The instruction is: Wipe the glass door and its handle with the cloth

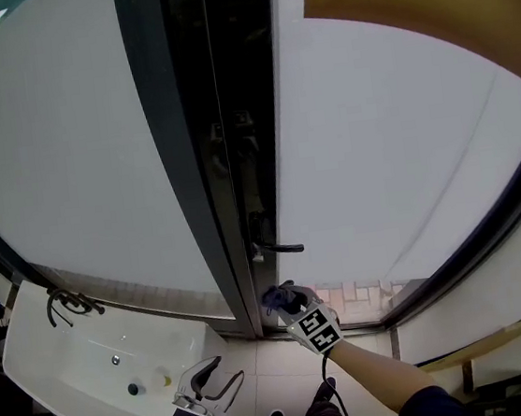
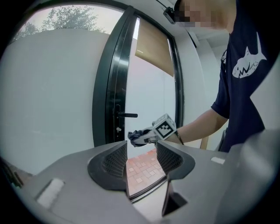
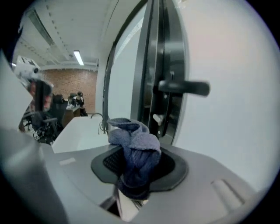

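**A:** Cloth (image 3: 133, 151), where is it?
**B:** Blue and bunched. The right gripper (image 3: 135, 169) has its jaws clamped on it, and the loose end pokes out past the tips.
**A:** And relative to the door?
**B:** Just below the lever handle (image 1: 282, 248) on the glass door's dark stile (image 1: 238, 139). It's near the handle, but I can't tell if it touches.
**A:** Left gripper (image 2: 141, 154)?
**B:** Jaws apart with nothing held; only brick paving (image 2: 142, 168) shows through the gap. It's held low, by the right end of the white sink (image 1: 63, 368), well apart from the door. There's a dark faucet (image 1: 65, 306) at the sink's far edge.
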